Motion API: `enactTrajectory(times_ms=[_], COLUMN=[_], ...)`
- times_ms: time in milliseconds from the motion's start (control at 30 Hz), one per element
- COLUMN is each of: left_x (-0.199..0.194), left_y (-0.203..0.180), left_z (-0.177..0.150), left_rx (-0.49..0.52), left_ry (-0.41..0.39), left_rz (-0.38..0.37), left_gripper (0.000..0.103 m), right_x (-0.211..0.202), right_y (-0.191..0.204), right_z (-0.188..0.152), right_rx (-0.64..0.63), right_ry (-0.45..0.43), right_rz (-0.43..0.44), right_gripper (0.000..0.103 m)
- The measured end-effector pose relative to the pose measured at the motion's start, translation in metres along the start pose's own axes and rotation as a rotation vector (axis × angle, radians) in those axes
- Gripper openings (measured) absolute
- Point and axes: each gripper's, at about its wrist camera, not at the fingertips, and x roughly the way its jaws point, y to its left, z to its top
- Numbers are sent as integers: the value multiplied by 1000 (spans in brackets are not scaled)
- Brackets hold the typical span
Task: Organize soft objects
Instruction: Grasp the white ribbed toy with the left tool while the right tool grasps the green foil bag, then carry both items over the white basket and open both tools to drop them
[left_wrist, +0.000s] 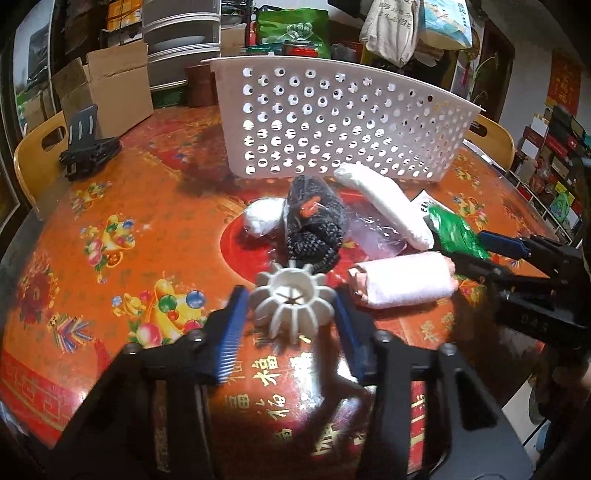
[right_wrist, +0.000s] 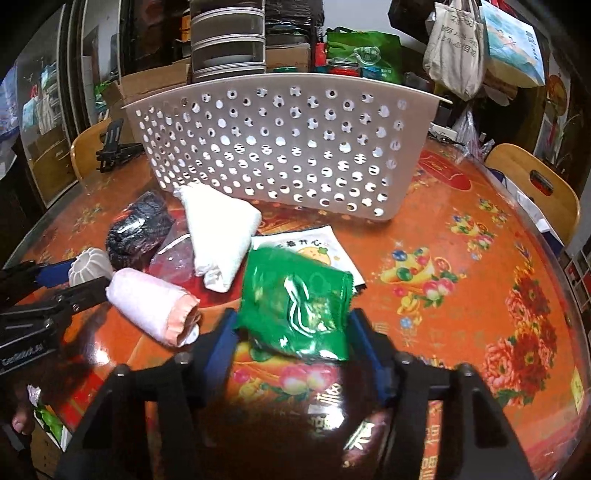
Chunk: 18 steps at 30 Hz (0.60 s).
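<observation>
A crowded room with boxes, hanging bags and shelves surrounds a round table (left_wrist: 110, 236) covered with a red-orange printed cloth.

In the left wrist view, the white basket (left_wrist: 332, 122) stands at the far side of the table, and through its holes I cannot tell if anything is inside. In front of it lie a dark knit item (left_wrist: 314, 221), a small white bundle (left_wrist: 262, 219), a long white roll (left_wrist: 384, 203) and a pink roll (left_wrist: 406, 282), all on the cloth and outside the basket. The left gripper (left_wrist: 291, 310) has a white ribbed piece (left_wrist: 291, 306) between its blue fingers (left_wrist: 232, 325); the fingers stand at both sides of it, but whether they press it already I cannot tell. The right gripper (left_wrist: 469, 245) comes in from the right with a green packet (left_wrist: 458, 232).

In the right wrist view, the right gripper (right_wrist: 291, 325) is closed on the green packet (right_wrist: 299, 302), which is lifted a little above the table. A flat printed sachet (right_wrist: 314, 247) lies behind it, near the basket (right_wrist: 288, 147). The white roll (right_wrist: 218, 236), pink roll (right_wrist: 147, 302) and knit item (right_wrist: 140, 229) are on the table.

My judgement: the sorting is at an early stage, since every soft thing that I can see is outside the basket.
</observation>
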Motion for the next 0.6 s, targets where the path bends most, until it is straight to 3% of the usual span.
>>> enactTrajectory(times_ms=[200,600], left_x=[-2,-18], left_y=[1,0], left_z=[-2,1], left_rx=[1,2], left_ry=[-11,-56], left_rz=[-9,-3], left_gripper=[42,42], right_x=[-4,-22], right_y=[-5,-8], right_z=[1,0], right_rx=[17,30], right_ry=[-8,-60], right_rz=[32,62], right_gripper=[43,42])
